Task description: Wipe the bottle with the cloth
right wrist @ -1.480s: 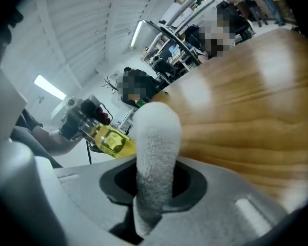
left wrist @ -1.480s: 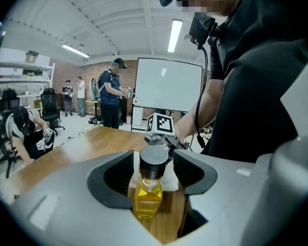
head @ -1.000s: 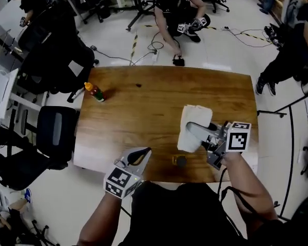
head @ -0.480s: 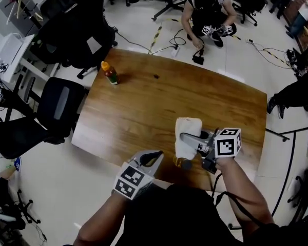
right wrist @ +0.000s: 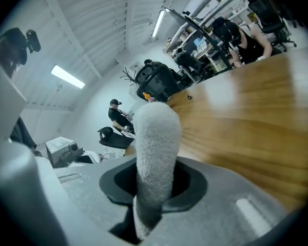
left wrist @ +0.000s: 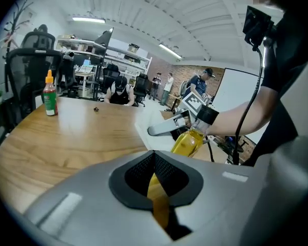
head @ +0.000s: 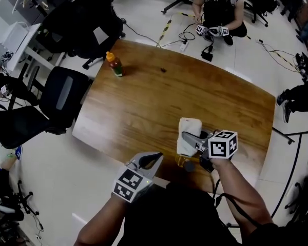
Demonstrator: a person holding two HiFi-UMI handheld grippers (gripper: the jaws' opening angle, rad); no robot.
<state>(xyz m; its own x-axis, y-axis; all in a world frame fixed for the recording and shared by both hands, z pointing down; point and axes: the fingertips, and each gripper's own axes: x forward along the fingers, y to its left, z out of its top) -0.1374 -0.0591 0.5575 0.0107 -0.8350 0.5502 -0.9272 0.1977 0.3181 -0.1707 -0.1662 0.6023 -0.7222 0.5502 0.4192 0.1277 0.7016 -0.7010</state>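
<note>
While wiping looked unbegun, right gripper: fingers clenched on cloth.
Left gripper: fingers clenched, empty.
Bottle: stood beside right fingers; wipe outstanding.

white cloth, amber bottle

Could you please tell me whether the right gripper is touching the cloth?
Touching: in the right gripper view, the right gripper has its jaws shut on the cloth.
</note>
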